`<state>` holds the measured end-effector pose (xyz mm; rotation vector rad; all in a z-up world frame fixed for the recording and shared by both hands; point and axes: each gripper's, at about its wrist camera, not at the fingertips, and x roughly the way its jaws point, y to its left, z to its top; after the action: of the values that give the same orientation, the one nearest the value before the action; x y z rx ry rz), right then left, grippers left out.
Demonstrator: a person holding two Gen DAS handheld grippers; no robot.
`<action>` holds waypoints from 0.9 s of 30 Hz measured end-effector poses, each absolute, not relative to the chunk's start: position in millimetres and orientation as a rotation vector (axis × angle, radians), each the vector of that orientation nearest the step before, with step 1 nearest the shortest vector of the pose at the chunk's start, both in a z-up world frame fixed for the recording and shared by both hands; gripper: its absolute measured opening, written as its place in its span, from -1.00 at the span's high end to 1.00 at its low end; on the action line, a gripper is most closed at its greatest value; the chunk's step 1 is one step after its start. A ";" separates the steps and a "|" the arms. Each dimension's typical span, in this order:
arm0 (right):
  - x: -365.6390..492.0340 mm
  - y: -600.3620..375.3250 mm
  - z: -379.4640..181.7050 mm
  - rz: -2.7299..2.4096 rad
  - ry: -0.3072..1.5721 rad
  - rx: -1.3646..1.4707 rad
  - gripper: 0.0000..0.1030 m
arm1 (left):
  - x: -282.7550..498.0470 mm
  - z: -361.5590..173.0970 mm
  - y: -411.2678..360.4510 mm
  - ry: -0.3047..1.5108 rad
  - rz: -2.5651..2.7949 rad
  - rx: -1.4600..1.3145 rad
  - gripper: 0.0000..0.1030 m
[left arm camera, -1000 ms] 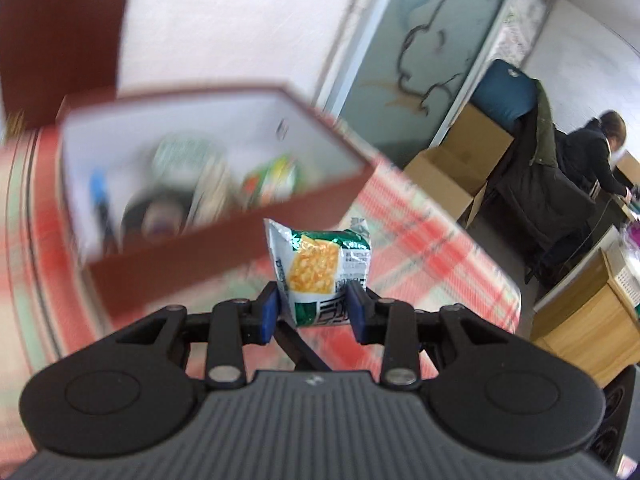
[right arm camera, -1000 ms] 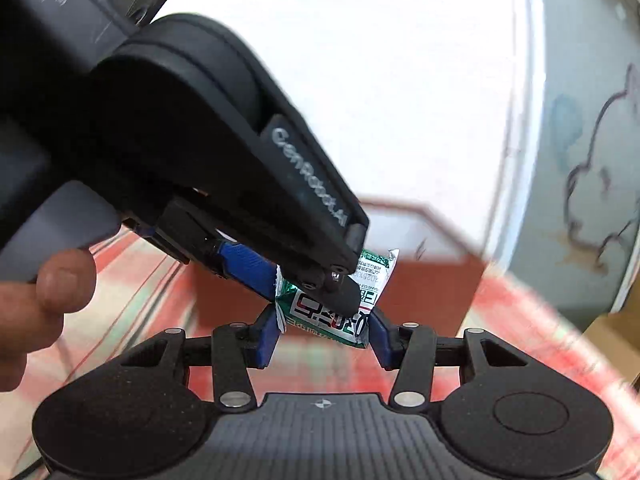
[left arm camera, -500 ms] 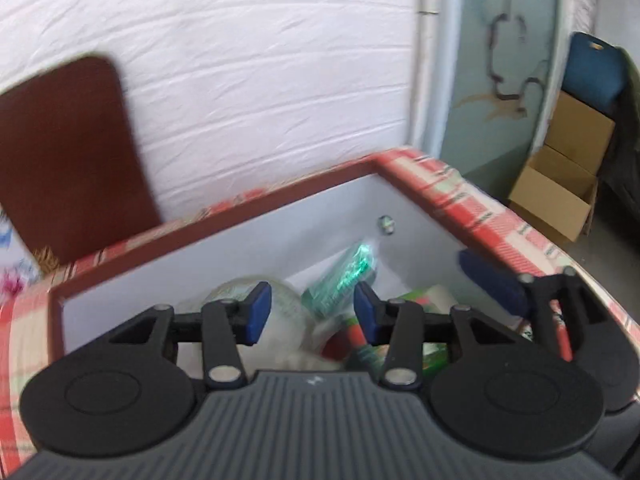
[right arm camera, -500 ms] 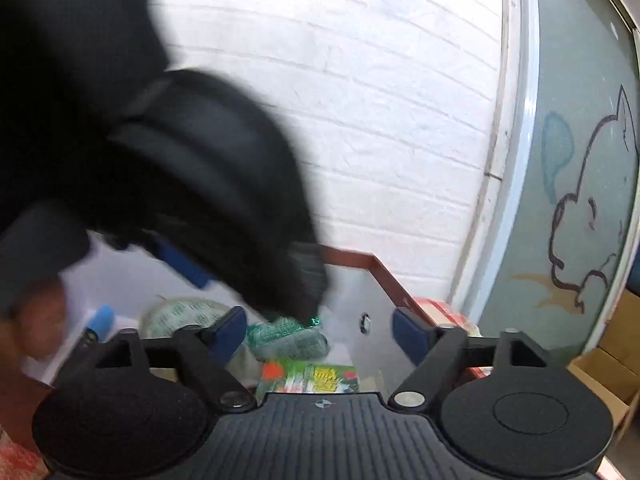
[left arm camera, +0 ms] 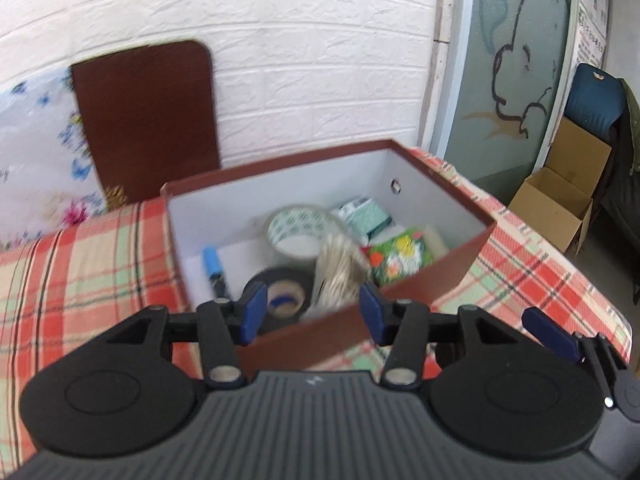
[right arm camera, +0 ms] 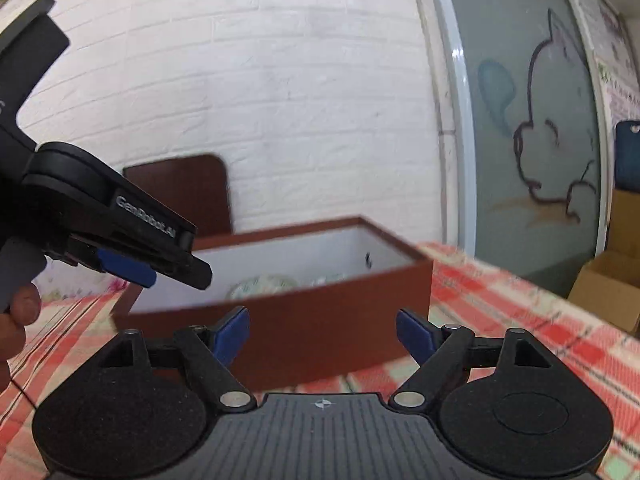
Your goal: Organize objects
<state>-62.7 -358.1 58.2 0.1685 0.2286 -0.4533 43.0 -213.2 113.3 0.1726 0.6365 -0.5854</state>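
While both grippers hover empty, the box (left arm camera: 432, 276) lies lengthwise left-right.

The left wrist view looks forward and down over its tongs (left arm camera: 312, 314) into the box (left arm camera: 420, 292) close ahead, high enough to see inside. The right wrist view sits lower and farther back behind its tongs (right arm camera: 323, 334), facing the box's (right arm camera: 320, 320) side. Both share the box, desk (left arm camera: 100, 248) and brick wall (left arm camera: 300, 60).

wall (left arm camera: 280, 40): white brick, 12 o'clock | glass door (left arm camera: 520, 60): cartoon drawing, 2 o'clock | cardboard box (left arm camera: 556, 204): floor, 3 o'clock | tablecloth (left arm camera: 80, 260): red plaid
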 end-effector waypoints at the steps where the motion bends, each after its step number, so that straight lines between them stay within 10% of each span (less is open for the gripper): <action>1: -64.3 -350.3 58.7 -0.448 0.243 0.176 -0.58 | 37.7 110.9 -206.3 0.643 -0.573 0.177 -0.04; 15: -102.9 -298.1 107.2 -0.391 0.182 0.301 -0.72 | -9.5 108.8 -134.8 0.596 -0.416 0.201 -0.78; 27: -110.1 -278.5 108.1 -0.400 0.179 0.317 -0.94 | -29.8 100.6 -119.6 0.607 -0.362 0.245 -1.00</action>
<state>-110.1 -278.5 108.1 0.3174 0.1786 -0.4001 -29.8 -119.6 100.6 0.2454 0.6074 -0.3622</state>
